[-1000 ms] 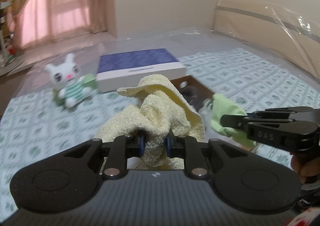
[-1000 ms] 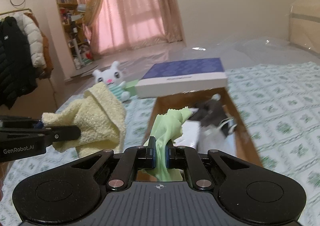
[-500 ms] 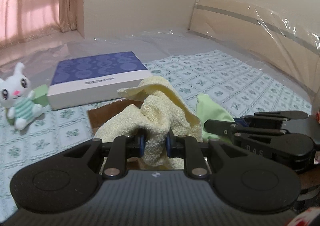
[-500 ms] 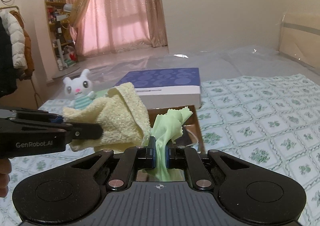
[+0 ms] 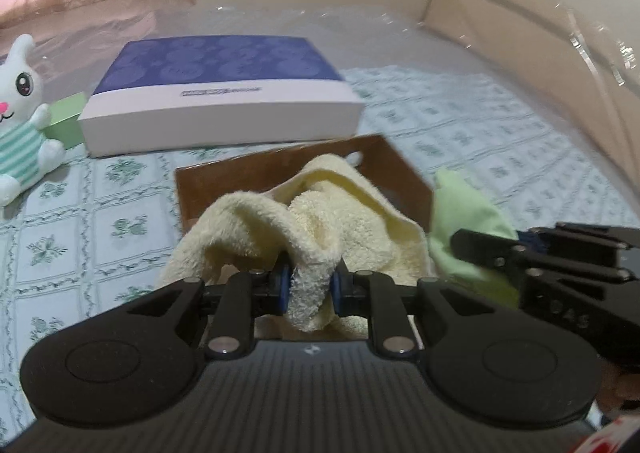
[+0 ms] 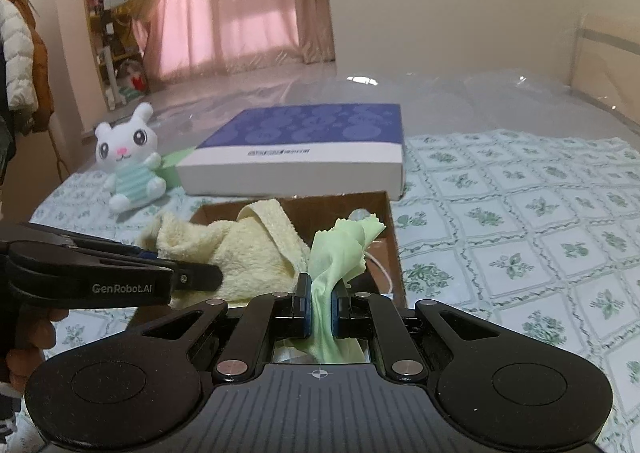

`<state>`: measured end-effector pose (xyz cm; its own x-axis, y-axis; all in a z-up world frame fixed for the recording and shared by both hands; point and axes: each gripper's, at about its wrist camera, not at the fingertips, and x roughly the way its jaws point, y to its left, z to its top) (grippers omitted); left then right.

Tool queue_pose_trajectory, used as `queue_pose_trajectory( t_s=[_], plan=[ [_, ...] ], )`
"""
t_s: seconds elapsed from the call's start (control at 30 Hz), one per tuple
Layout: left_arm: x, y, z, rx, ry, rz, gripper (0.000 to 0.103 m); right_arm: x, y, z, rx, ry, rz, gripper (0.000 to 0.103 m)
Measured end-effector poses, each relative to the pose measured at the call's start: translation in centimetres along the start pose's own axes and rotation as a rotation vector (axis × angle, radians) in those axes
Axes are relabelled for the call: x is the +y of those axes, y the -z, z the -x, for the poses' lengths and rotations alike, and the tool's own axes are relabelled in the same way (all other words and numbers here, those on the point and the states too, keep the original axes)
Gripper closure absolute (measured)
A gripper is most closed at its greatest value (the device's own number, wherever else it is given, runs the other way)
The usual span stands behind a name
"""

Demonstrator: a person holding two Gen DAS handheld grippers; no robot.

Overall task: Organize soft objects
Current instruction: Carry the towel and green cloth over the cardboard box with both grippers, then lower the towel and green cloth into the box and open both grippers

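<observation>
You are clamping the yellow towel (image 5: 320, 229) in your left tool (image 5: 308, 287) and the green cloth (image 6: 340, 249) in your right tool (image 6: 320, 303), above the brown box (image 6: 390, 237).

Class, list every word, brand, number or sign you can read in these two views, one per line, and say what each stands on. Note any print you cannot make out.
"GenRobot.AI": white lettering on the side of the left hand-held gripper, seen from the right wrist view.
"DAS": faint raised letters, partly blurred, on the side of the right hand-held gripper.
Printed strip on the white front edge of the blue box: too blurred to read.
</observation>
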<state>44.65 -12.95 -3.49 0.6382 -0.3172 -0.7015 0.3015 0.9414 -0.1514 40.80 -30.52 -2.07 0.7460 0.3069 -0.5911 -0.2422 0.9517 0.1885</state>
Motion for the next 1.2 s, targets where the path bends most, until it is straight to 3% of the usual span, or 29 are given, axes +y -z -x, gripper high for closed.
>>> queue_pose_trajectory(
  t_s=[0.17,0.4,0.6,0.67,0.77,0.8,1.2],
  plan=[
    [0.0,0.2,-2.0,0.032,-0.06,-0.025,0.085,-0.6,0.0,-2.3,0.054,-0.042,0.01,0.094],
    [-1.4,0.5,-3.2,0.056,-0.085,-0.067,0.085,-0.9,1.1,-4.5,0.15,-0.01,0.028,0.094],
    [-2.0,0.7,-2.6,0.061,-0.095,-0.105,0.081,-1.0,1.4,-4.3,0.145,0.005,0.03,0.093],
    [-2.0,0.8,-2.0,0.052,-0.094,-0.11,0.078,-1.0,1.3,-3.9,0.14,-0.005,0.023,0.084],
    [-2.1,0.9,-0.8,0.037,-0.087,-0.118,0.068,-0.9,1.2,-3.1,0.125,-0.012,0.026,0.052],
    [-2.1,1.0,-0.4,0.03,-0.088,-0.12,0.066,-0.8,1.2,-2.7,0.112,-0.011,0.029,0.046],
    [-2.6,2.7,4.7,-0.019,-0.092,-0.112,0.061,0.0,1.7,1.7,0.042,-0.032,0.0,0.043]
  ],
)
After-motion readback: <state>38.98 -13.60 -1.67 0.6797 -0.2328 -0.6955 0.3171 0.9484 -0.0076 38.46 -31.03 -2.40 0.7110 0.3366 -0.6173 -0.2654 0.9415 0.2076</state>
